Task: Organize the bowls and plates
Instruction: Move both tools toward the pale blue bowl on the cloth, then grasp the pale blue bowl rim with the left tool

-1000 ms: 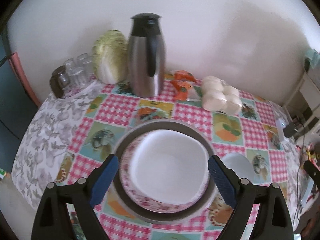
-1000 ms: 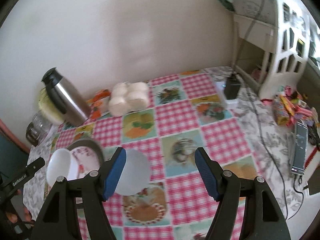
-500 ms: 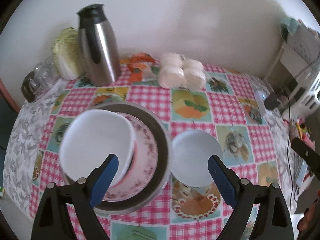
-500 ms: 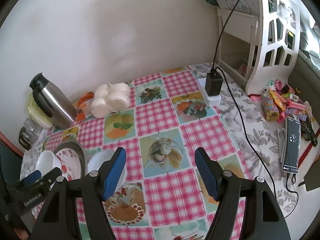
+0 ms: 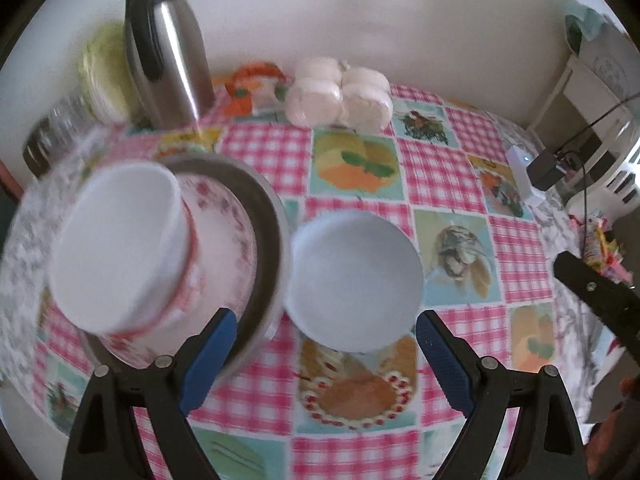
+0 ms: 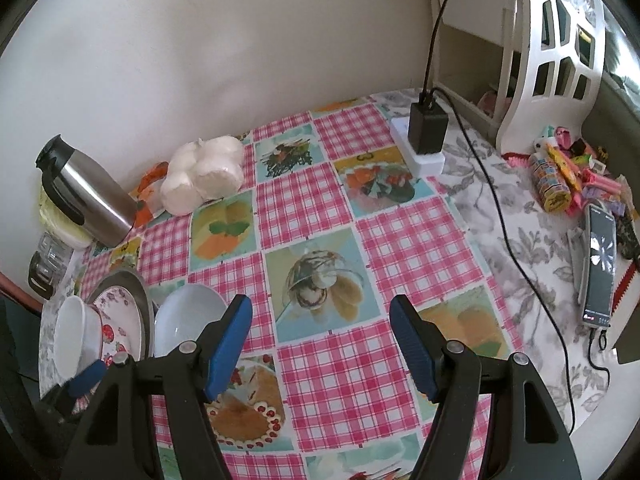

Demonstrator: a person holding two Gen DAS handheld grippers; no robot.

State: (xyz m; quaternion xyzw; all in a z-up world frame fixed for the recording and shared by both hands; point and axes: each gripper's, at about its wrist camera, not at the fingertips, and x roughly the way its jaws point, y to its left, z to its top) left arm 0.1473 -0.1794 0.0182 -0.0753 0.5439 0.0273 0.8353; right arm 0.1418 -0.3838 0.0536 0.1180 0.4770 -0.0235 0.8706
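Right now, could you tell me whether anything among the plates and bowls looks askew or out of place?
Yes. The white bowl sits off-centre on the floral plate, toward its left edge rather than nested in the middle. A second white bowl stands alone on the tablecloth, beside the grey plate. Nothing looks spilled or broken.

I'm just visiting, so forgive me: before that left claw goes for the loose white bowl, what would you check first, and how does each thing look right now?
1. Left gripper open and empty: ok.
2. Loose white bowl lies between its fingers: ok, roughly centred.
3. Bowl upright on the tablecloth: ok.
4. Room beside the grey plate: not ok, the bowl's rim sits against it.
5. Stack steady, with the small bowl on the floral plate: cannot tell, it is blurred.
6. Right gripper open and off to the side: ok.
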